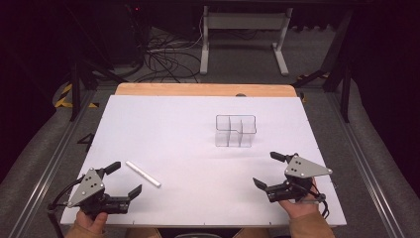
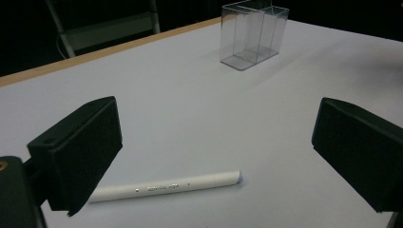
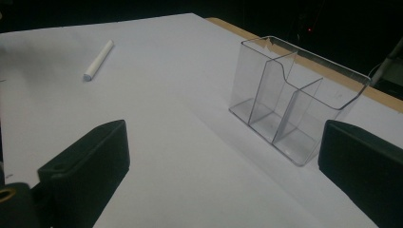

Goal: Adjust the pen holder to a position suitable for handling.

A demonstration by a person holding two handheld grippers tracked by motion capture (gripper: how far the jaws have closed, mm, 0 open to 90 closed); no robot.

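The white pen (image 1: 142, 173) lies flat on the table (image 1: 188, 144), well apart from the clear organiser (image 1: 236, 131) and on the person's near-left side of it; it lies loose, gripped by nothing. The left tongs (image 1: 125, 180) stand released, jaws wide and just beside the pen, seemingly placed to straddle it for a pick-up; the right tongs (image 1: 264, 170) are likewise released, empty, near the organiser's front, probably waiting. The organiser stands upright, its compartments empty, apparently the pen's destination.
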